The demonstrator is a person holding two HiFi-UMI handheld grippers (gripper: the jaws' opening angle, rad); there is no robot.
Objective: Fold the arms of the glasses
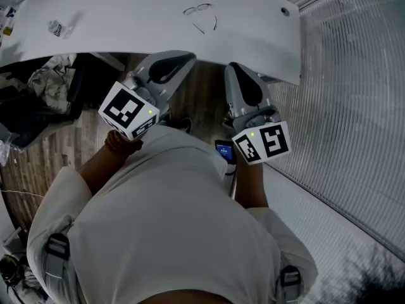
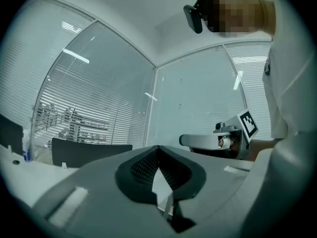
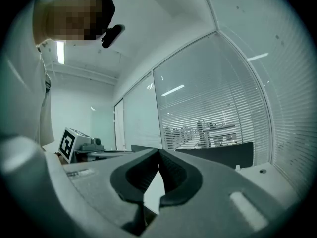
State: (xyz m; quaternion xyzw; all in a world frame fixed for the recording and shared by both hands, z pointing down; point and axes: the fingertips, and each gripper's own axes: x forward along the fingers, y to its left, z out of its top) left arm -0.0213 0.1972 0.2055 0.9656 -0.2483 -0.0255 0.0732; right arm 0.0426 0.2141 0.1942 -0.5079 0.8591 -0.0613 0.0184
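A pair of thin wire glasses [image 1: 201, 14] lies on the white table [image 1: 126, 18], far from me, with both arms spread out toward me. Neither gripper is near them. My left gripper [image 1: 188, 58] is held level in front of the person's body, short of the table's near edge, jaws shut with nothing between them [image 2: 158, 147]. The right gripper [image 1: 233, 66] hangs beside it, also short of the edge, its jaws shut and empty [image 3: 158, 150]. Each gripper view shows the other gripper off to the side, not the glasses.
A small crumpled wrapper [image 1: 58, 27] lies on the table's left part. A glass wall with blinds [image 1: 354, 119] runs along the right. Bags and clutter [image 1: 44, 87] sit on the wooden floor at left. A dark chair back [image 2: 89, 153] stands beyond the table.
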